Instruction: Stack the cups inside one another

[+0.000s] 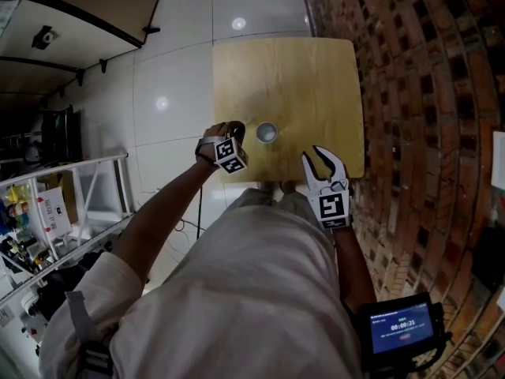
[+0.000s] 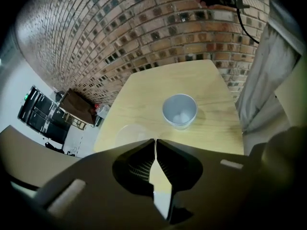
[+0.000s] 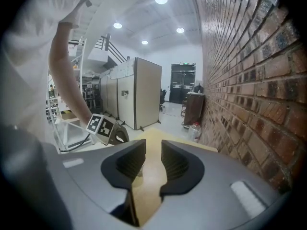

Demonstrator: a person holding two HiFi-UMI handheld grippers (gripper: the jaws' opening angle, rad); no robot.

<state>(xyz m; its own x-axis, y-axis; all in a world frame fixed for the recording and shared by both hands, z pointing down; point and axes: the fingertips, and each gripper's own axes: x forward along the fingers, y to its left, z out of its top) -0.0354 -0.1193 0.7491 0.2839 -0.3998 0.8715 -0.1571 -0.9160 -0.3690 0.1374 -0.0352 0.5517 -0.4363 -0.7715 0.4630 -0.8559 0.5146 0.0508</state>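
A pale blue-grey cup (image 1: pixel 267 132) (image 2: pixel 180 110) stands upright and open on the wooden table (image 1: pixel 316 77). A clear, see-through cup (image 2: pixel 128 133) shows faintly just left of my left gripper's tips. My left gripper (image 1: pixel 233 135) (image 2: pixel 155 141) is shut, its jaws meeting on that clear cup's thin rim, a little to the left of the grey cup. My right gripper (image 1: pixel 325 161) (image 3: pixel 153 150) hovers open over the table's near edge, right of the grey cup, with nothing between its fingers. In the right gripper view I see the left gripper (image 3: pixel 109 130) by its marker cube.
A brick wall (image 1: pixel 426 93) runs along the table's right side. White tiled floor (image 1: pixel 173 85) lies to the left, with a metal rack (image 1: pixel 47 212) of supplies beyond it. A small screen (image 1: pixel 402 328) sits by the person's right arm.
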